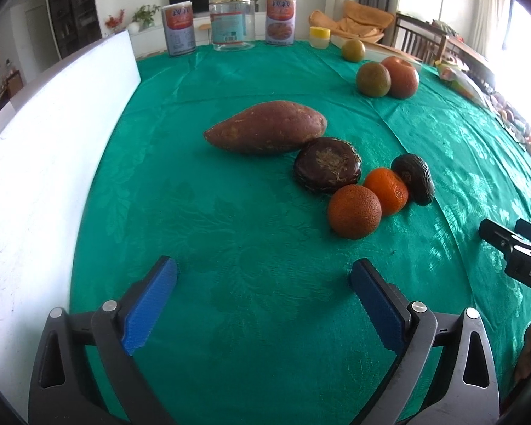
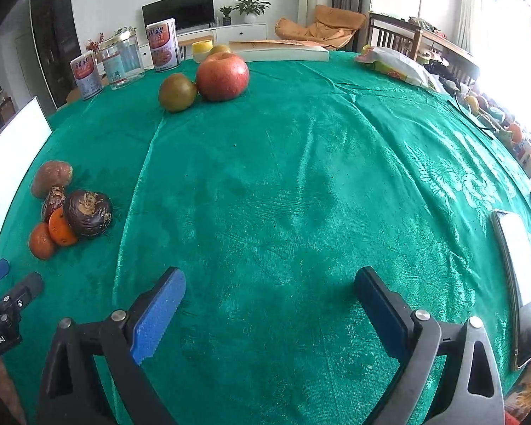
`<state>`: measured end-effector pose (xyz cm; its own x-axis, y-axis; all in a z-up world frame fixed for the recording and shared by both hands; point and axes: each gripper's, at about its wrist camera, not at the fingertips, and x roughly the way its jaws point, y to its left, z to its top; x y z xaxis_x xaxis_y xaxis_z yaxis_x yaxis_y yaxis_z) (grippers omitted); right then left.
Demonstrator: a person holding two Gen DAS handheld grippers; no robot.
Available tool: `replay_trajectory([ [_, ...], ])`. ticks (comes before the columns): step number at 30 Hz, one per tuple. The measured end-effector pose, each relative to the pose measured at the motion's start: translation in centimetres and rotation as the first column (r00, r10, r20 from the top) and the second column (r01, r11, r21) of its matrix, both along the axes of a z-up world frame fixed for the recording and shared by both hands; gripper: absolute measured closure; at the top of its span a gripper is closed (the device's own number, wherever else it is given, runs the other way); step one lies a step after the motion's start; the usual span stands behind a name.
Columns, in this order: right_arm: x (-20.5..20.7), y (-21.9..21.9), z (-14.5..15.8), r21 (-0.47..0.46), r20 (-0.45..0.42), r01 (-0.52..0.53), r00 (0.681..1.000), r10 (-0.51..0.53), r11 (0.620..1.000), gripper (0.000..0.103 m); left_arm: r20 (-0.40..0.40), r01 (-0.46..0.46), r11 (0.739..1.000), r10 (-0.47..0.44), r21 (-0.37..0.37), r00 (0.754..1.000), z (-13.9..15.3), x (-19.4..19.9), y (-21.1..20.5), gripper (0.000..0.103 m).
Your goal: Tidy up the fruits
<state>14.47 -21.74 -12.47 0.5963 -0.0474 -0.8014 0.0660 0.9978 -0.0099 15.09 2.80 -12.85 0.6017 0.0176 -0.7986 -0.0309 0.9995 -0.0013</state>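
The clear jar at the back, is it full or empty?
Seemingly empty: the jar stands upright with its lid on, and the wall shows through the clear sides.

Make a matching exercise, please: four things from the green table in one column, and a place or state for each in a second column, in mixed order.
Column 1
1. sweet potato
2. red apple
3. clear jar
4. left hand-held gripper

Column 2
a. between two printed cans at the far edge
b. open, holding nothing
c. touching a greenish round fruit
d. lying on its side beside a dark round fruit

Pairs: 1-d, 2-c, 3-a, 4-b
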Motion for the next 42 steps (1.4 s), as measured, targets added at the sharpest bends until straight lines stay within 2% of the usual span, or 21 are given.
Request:
replay_trajectory([
  [7, 0.16, 0.05, -0.15, 0.003, -0.015, 0.002, 1.0, -0.002, 1.0, 0.0, -0.001, 0.001, 1.0, -0.001, 0.003, 1.0, -0.03, 0.03, -0.01, 0.003],
  [42, 0.09, 0.09, -0.13, 0.003, -0.016, 0.002, 1.0, -0.002, 1.0, 0.0, -0.002, 0.001, 1.0, -0.001, 0.005, 1.0, -0.02, 0.01, -0.06, 0.002],
])
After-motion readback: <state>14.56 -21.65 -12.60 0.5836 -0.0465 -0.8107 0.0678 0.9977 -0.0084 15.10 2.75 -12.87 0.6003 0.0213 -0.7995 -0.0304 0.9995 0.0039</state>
